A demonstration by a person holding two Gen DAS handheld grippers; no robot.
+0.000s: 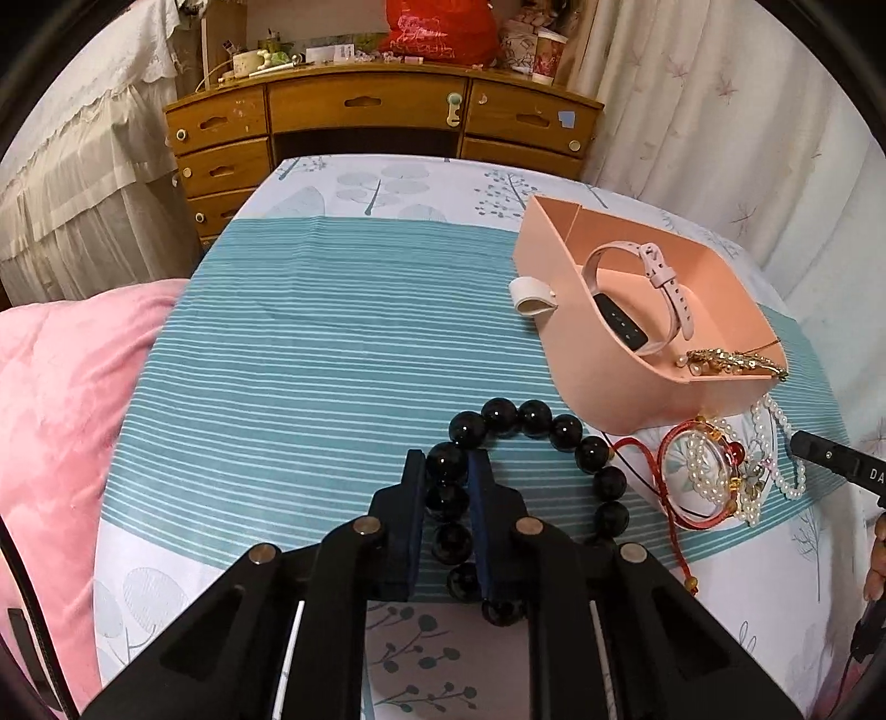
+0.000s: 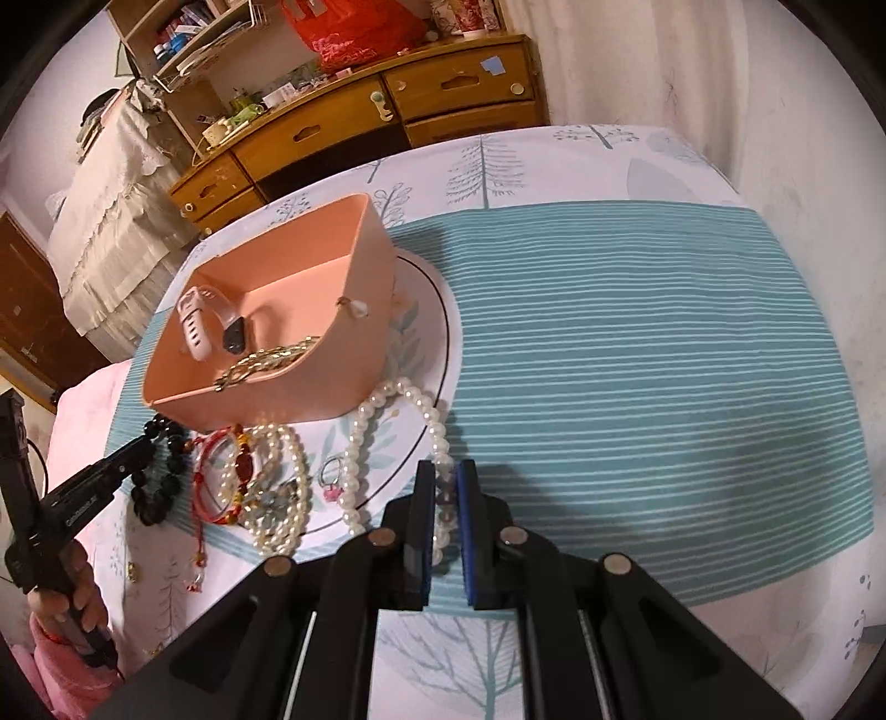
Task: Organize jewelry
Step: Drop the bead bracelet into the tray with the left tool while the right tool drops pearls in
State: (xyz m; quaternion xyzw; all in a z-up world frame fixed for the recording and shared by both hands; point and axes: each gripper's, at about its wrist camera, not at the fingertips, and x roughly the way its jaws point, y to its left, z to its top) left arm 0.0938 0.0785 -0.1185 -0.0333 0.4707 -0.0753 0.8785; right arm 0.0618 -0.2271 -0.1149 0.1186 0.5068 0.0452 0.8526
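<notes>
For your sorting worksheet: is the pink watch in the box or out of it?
In. The pink watch lies inside the peach box, beside a gold chain; both views show the walls around it.

One peach storage box (image 1: 603, 382), holding one pink-strapped watch (image 1: 637, 310) and one gold chain piece (image 1: 731, 363). One black bead bracelet (image 1: 531, 421), one long white pearl necklace (image 2: 354, 443), one red cord bracelet (image 1: 673, 482), one pearl bracelet with red and amber beads (image 2: 243, 471), one small ring with a pink stone (image 2: 330, 482), all outside the box. One round white plate (image 2: 437, 310) under the box, one small white loop (image 1: 531, 296) beside it. Two grippers: left gripper (image 1: 448, 471), right gripper (image 2: 446, 482). One wooden dresser (image 1: 354, 127), one red bag (image 1: 437, 27), one pink blanket (image 1: 61, 421).
</notes>
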